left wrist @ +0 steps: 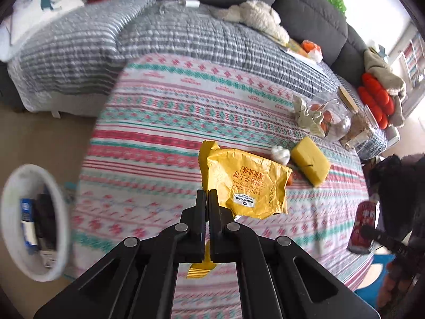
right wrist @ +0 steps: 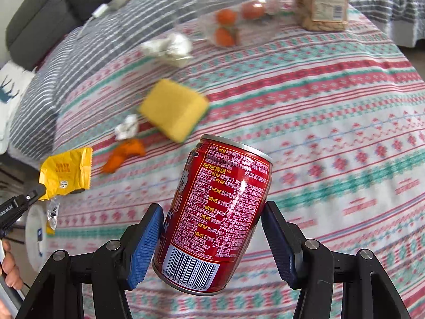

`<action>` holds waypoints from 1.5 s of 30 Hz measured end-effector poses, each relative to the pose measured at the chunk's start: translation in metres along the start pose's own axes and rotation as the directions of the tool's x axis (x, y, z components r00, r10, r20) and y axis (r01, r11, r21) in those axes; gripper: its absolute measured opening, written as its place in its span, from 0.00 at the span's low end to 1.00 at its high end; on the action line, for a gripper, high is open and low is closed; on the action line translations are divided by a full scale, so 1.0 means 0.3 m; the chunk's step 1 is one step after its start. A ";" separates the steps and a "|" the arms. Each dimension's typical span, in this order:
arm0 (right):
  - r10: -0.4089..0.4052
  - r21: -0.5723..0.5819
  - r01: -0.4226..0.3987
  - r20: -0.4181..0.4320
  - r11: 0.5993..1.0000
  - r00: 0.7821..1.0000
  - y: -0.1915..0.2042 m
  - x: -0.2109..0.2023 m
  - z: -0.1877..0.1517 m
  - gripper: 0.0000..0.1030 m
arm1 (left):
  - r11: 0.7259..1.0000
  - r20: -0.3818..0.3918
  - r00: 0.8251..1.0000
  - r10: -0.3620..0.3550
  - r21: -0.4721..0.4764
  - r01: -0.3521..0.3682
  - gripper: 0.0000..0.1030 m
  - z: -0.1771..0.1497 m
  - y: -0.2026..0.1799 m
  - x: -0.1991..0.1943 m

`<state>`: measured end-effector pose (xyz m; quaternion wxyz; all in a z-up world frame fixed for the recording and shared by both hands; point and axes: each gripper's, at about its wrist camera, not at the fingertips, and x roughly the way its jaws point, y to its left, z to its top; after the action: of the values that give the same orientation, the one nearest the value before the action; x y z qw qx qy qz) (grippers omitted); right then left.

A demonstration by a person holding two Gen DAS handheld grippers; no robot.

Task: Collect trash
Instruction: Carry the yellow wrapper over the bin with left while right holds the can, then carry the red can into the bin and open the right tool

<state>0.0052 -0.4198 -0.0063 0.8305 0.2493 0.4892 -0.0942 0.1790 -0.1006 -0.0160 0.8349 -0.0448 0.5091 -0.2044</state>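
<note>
- Left wrist view shows the left claw closed tight on the edge of a yellow snack wrapper, with the crimped end poking out below the jaws; pinching the thin foil at its edge is probably the only firm hold such a flat thing allows.
- The wrapper hangs lifted above the patterned tablecloth, near the tabletop's left edge, and the white bin stands on the floor just beyond that edge, already holding a few packets. The wrapper seems to be carried that way so it can drop in.
- Right wrist view shows the right claw spread about as wide as a red drink can, which sits tilted between the blue pads. The left pad touches the can's side; on the right I cannot tell whether the pad presses or a sliver of gap remains, so the firmness of the hold is unclear.
- The can appears raised off the cloth, leaning its top to the right, over the near part of the tabletop.
- Trash left on the tabletop: a crumpled white tissue and an orange peel beside a yellow sponge, toward the middle, and more crumpled paper farther back.
- At the far edge stand a clear jar of oranges and a snack jar; these look like keepers, not rubbish.
</note>
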 end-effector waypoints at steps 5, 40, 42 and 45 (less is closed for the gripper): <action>0.004 -0.072 -0.004 0.002 0.997 1.000 0.135 0.012 -0.036 0.64 | 0.999 0.013 0.999 0.044 0.004 -0.044 0.01 -0.057 0.100 -0.088; 0.066 -0.371 -0.110 -0.129 0.922 0.989 0.832 0.324 -0.182 0.64 | 0.879 0.022 0.890 0.455 -0.172 -0.445 0.02 -0.243 0.879 -0.234; 0.064 -0.385 -0.111 -0.132 0.916 0.989 0.852 0.336 -0.193 0.64 | 0.880 0.025 0.889 0.457 -0.156 -0.448 0.02 -0.243 0.865 -0.225; 0.062 -0.397 -0.108 -0.129 0.911 0.990 0.873 0.344 -0.204 0.64 | 0.890 0.021 0.897 0.441 -0.137 -0.435 0.03 -0.244 0.856 -0.215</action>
<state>0.1150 -0.1552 -0.0349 0.8382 0.0988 0.5331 0.0593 0.1657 0.1685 -0.0702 0.8677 0.0123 0.4964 0.0233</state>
